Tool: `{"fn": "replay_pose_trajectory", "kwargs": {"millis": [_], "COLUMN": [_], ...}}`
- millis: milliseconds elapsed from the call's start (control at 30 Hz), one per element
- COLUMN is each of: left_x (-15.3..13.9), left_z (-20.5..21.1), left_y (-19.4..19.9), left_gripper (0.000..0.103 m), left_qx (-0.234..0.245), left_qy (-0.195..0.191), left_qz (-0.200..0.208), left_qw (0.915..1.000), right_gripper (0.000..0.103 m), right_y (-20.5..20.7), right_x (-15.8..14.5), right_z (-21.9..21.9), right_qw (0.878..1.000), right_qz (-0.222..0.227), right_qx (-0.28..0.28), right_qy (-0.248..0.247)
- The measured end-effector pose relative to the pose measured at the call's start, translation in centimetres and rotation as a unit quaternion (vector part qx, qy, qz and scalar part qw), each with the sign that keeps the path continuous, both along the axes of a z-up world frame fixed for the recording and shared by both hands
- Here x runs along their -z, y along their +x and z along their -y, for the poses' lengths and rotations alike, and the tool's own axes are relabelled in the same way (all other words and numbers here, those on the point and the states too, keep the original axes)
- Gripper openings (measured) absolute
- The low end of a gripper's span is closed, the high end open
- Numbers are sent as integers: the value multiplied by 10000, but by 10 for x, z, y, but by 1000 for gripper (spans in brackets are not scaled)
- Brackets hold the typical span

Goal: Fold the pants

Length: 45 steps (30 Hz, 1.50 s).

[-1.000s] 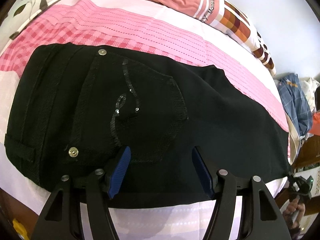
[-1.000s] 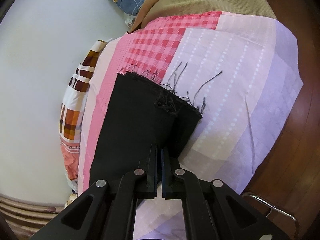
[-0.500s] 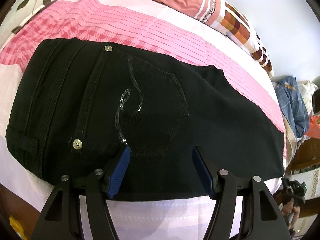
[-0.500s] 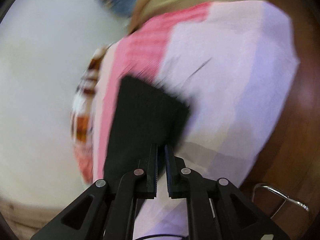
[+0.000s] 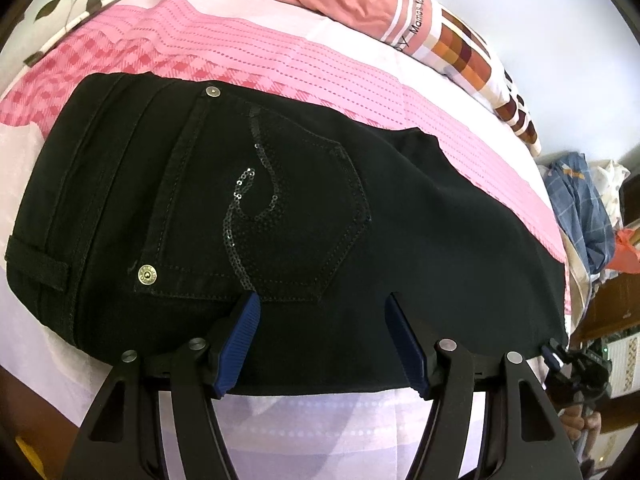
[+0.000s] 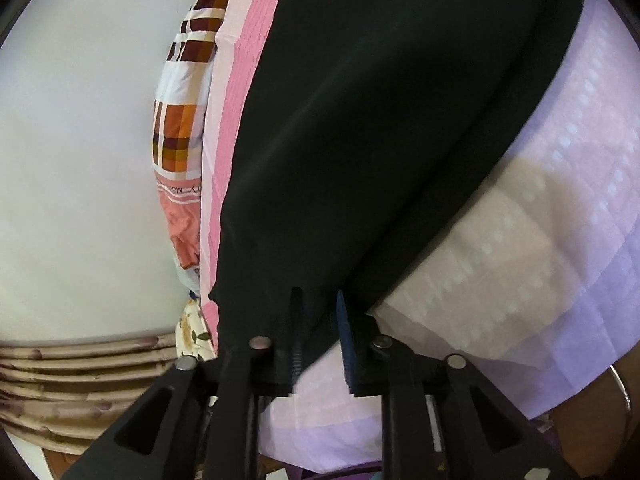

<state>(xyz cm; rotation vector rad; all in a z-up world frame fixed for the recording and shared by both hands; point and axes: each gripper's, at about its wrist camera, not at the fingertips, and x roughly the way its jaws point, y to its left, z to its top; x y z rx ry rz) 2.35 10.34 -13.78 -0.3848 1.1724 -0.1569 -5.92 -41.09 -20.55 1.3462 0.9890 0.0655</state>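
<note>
Black pants (image 5: 280, 216) lie flat on the bed, waistband at the left, a sequinned back pocket (image 5: 276, 216) facing up. My left gripper (image 5: 322, 304) is open, its blue pads over the near edge of the pants below the pocket, holding nothing. In the right wrist view the pants (image 6: 380, 120) fill the middle as a long black band. My right gripper (image 6: 318, 300) has its jaws a little apart at the near edge of the fabric; a fold of black cloth lies between them. The right gripper also shows small at the right edge of the left wrist view (image 5: 554, 354).
The bed sheet (image 5: 320, 60) is pink and lilac. A patterned pillow (image 5: 440, 32) lies along the far side by the white wall. A pile of clothes (image 5: 580, 208) sits past the bed's right end. A wooden bed frame (image 6: 80, 364) shows at lower left.
My right gripper has moved fast along the pants, away from the frayed leg hems, and its jaws have parted a little. The left gripper has stayed open, with the pants shifting slightly in its view.
</note>
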Motion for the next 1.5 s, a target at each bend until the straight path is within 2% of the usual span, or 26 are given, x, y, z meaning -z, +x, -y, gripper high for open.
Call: {"fn": "replay_pose_trajectory", "kwargs": {"millis": [233, 400, 433, 467, 500, 600, 767, 833, 900, 1000, 1067, 1133, 1233, 1367, 1500], "left_x": [1, 1, 1, 1, 1, 1, -2, -1, 1, 0, 0, 0, 0, 1, 2], "left_z": [-1, -2, -2, -2, -3, -3, -7, -9, -11, -8, -6, -3, -2, -1, 0], "left_y": [-1, -3, -3, -3, -3, -3, -1, -2, -2, -3, -2, -2, -1, 1, 0], "left_gripper": [71, 74, 74, 74, 75, 75, 75, 75, 75, 75, 75, 76, 78, 81, 81], "left_qx": [-7, -30, -31, -31, -30, -15, -60, -87, -91, -50, -25, -8, 17, 37, 47], "left_qy": [-100, -200, -204, -204, -201, -194, -215, -238, -248, -156, -83, -40, -28, -44, 14], "left_qz": [7, 20, 18, 20, 25, 1, -92, -94, -82, -63, -55, -54, -70, -89, -92], "left_qw": [9999, 9998, 9998, 9998, 9998, 9998, 9997, 9996, 9996, 9998, 9999, 10000, 10000, 9999, 9999], "right_gripper": [39, 39, 33, 13, 7, 5, 4, 3, 1, 2, 9, 10, 11, 11, 9], "right_y": [8, 13, 14, 16, 17, 11, 3, 1, -3, -1, -3, -8, -17, -29, -39], "right_x": [-7, -9, -11, -12, -12, -11, -36, -28, -12, -18, -17, -18, -22, -11, -10], "right_z": [-13, -21, -23, -25, -26, -23, -24, -22, -20, -19, -11, 3, 34, 84, 119], "right_qw": [10000, 9999, 9998, 9995, 9989, 9991, 9975, 9974, 9988, 9989, 10000, 9995, 9977, 9928, 9880], "right_qz": [39, 100, 89, 23, -62, -77, 102, -47, -234, -118, 45, 114, 250, 175, 154], "right_qx": [-40, -13, -17, -63, -120, -23, -205, -220, -122, -154, 56, 280, 625, 1173, 1527], "right_qy": [67, -49, -158, -316, -452, -405, -662, -684, -420, -433, -27, 119, 82, 176, -146]}}
